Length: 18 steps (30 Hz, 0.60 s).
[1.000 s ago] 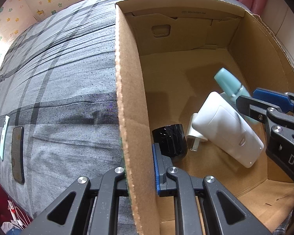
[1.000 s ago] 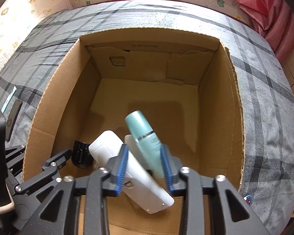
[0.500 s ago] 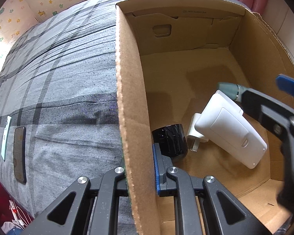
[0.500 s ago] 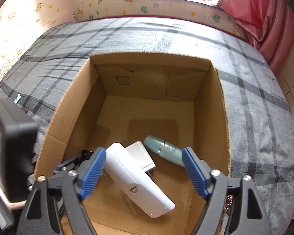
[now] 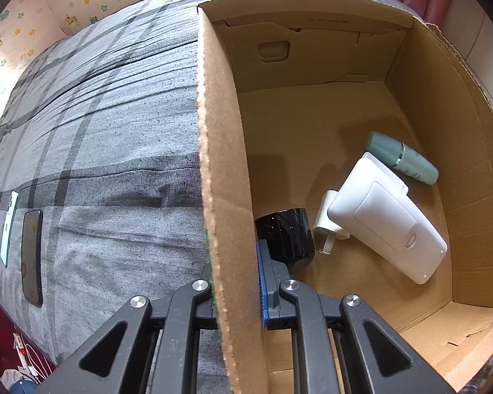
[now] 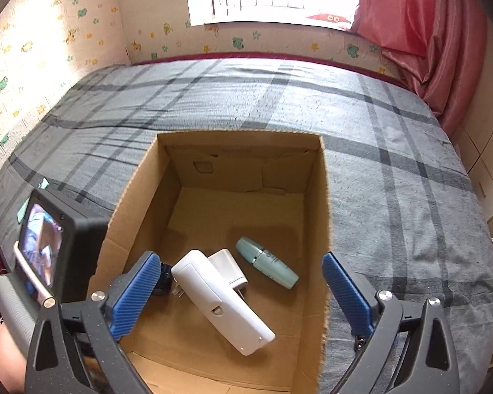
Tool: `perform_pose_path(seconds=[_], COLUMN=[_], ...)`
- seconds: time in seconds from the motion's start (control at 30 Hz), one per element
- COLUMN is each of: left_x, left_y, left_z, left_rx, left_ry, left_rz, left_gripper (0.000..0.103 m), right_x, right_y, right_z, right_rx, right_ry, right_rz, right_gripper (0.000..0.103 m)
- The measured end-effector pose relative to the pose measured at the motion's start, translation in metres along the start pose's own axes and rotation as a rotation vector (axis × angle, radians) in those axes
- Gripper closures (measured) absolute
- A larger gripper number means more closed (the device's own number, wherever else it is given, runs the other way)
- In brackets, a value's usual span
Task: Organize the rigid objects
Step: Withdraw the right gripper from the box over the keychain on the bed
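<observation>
A bed covered in a grey plaid blanket fills most of both views, and an open cardboard box stands on it, flaps up. The left gripper is clamped tight on the box's left wall, one finger outside against the blanket side and the blue-padded finger inside; from the right wrist view its black camera housing shows at the lower left, beside that wall.

The right gripper hangs above the near part of the box with its blue pads spread very wide. Its jaws have just been opening, and nothing is between them now: the things below lie on the box floor, clear of the pads.

On that floor, the largest item is a white oblong plastic device, lying slantwise with its far end propped on a white plug adapter, whose metal prongs point toward the near wall. Just right of the adapter, a pale teal bottle with a silver band lies on its side, close to the right wall and apart from both grippers. In the left near corner a glossy black cylinder stands just beside the left gripper's inner finger.

On the blanket left of the box lie a dark phone and, beside it, a white phone.
</observation>
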<state>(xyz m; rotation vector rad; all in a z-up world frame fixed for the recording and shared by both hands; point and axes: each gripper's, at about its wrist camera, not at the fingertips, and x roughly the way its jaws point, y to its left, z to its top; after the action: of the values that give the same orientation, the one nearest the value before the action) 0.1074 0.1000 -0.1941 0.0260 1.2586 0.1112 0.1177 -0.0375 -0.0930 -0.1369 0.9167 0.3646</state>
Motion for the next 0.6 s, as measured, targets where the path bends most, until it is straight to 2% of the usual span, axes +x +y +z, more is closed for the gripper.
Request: perform_pose_path(seconds=[0.33,0.6], left_x=[0.0,-0.001], left_y=[0.001,0.001], left_z=[0.0,-0.001], left_rx=[-0.003,-0.004], left_ry=[-0.001,-0.002], left_rz=[-0.002,0.001], left_gripper=[0.089,0.089], right_x=[-0.034,-0.036], right_y=[-0.047,-0.095], right_z=[-0.012,-0.03], right_rx=[0.062,0.123], right_ry=[-0.044,-0.031], right_rz=[-0.05,-0.123], right_gripper=[0.001,0.0])
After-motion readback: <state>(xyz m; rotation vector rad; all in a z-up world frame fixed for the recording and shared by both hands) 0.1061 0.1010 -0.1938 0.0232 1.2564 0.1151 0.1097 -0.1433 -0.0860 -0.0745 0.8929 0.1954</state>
